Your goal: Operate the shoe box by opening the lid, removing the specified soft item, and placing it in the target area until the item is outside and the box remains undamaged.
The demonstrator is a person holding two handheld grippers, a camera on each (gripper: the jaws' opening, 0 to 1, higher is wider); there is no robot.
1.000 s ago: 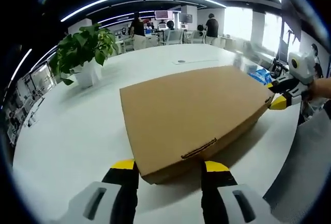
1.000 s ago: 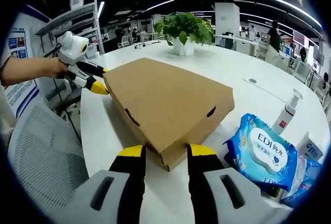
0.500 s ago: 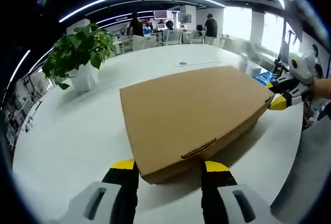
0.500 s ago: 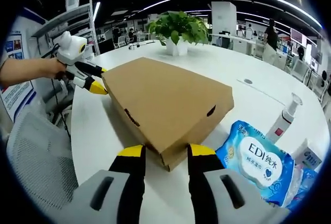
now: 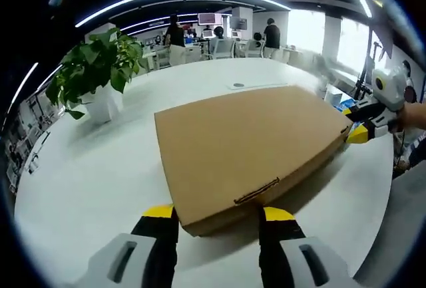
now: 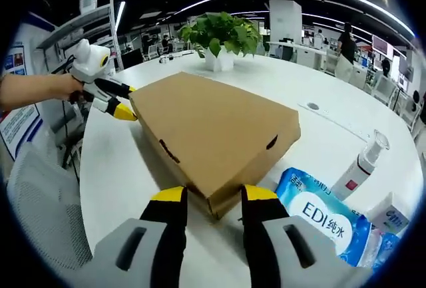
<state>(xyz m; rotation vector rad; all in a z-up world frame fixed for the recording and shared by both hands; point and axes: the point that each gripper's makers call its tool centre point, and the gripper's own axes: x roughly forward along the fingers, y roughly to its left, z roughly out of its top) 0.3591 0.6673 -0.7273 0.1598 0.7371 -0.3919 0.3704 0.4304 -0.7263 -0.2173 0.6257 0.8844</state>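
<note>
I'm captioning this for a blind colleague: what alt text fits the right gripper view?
A closed cardboard shoe box lies on a white table, one corner between the open right gripper. The left gripper meets the far corner; a wipes pack lies beside it.

Closed shoe box (image 5: 249, 145) between claw (image 5: 217, 213) jaws

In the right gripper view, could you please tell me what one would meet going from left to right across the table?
Left gripper → cardboard shoe box → blue wet-wipes pack → white pump bottle
</note>
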